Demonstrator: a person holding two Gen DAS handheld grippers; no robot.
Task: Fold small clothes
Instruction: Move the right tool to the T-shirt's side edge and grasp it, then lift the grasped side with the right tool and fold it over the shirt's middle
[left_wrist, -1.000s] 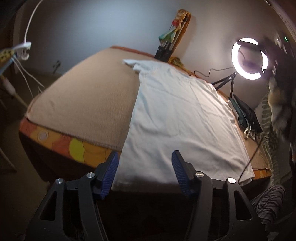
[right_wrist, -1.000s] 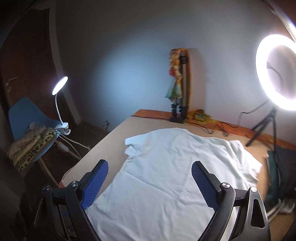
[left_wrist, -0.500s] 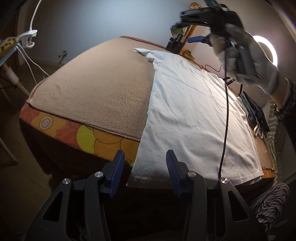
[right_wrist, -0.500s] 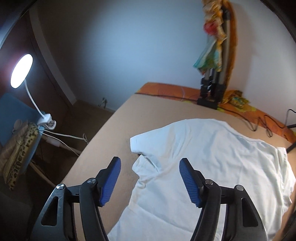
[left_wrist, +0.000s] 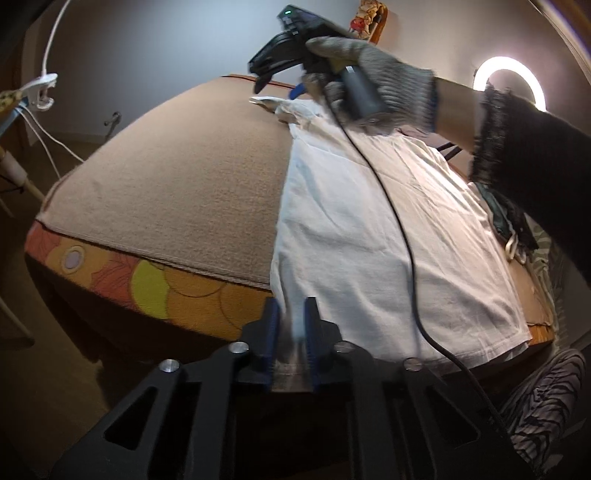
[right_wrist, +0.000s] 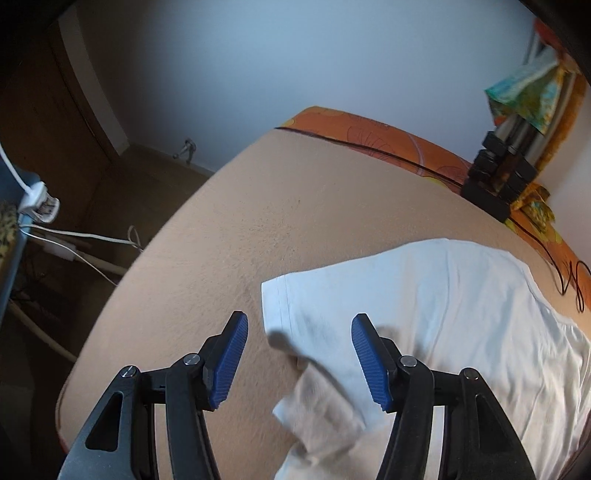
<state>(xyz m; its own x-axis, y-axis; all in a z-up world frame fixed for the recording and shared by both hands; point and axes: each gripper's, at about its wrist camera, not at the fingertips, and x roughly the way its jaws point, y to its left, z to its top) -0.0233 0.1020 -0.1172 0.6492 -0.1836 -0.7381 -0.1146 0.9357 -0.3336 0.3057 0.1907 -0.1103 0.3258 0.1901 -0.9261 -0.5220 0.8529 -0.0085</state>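
Observation:
A white T-shirt (left_wrist: 369, 229) lies flat on a tan blanket (left_wrist: 192, 170) over the bed. My left gripper (left_wrist: 291, 325) is shut on the shirt's bottom left hem corner at the bed's near edge. My right gripper (right_wrist: 299, 350) is open, its blue pads on either side of the shirt's left sleeve (right_wrist: 317, 306), just above it. In the left wrist view the right gripper (left_wrist: 284, 74) hangs over the sleeve at the far end, held by a gloved hand (left_wrist: 369, 74).
An orange flowered sheet (left_wrist: 147, 288) shows at the bed's edge. A ring light (left_wrist: 509, 81) stands far right. A black stand (right_wrist: 495, 184) with cables sits at the bed's far side. A clip lamp (right_wrist: 37, 199) and cords hang at the left.
My left gripper has closed on the hem corner. My right gripper has moved down and forward to the sleeve, still open.

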